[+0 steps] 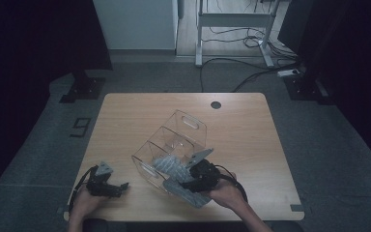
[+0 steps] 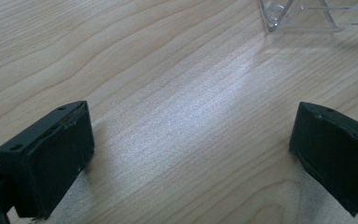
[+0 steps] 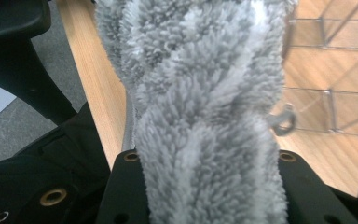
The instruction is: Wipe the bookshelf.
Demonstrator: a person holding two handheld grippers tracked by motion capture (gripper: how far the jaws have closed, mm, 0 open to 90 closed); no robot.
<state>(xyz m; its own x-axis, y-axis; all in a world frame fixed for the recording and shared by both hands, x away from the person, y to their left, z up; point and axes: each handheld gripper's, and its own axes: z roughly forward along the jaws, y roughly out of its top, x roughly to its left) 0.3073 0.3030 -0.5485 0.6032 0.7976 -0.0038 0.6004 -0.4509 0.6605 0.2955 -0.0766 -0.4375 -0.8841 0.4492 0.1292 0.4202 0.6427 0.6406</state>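
Note:
A grey fluffy cloth (image 1: 168,166) hangs at the near end of a clear plastic divided box (image 1: 186,126) standing at an angle mid-table. My right gripper (image 1: 187,182) is shut on the cloth; in the right gripper view the thick pile (image 3: 200,93) bulges up between the two black jaws, with the box (image 3: 335,70) behind it to the right. Whether the cloth's far end lies inside the box's near compartment I cannot tell. My left gripper (image 1: 118,187) rests low at the table's front left, open, its jaws wide apart over bare wood (image 2: 191,140).
The wooden table (image 1: 125,116) has a round cable hole (image 1: 216,105) at the back. A corner of the clear box (image 2: 279,16) shows ahead of the left gripper. Beyond the table are a desk frame (image 1: 234,29) and floor cables (image 1: 251,72).

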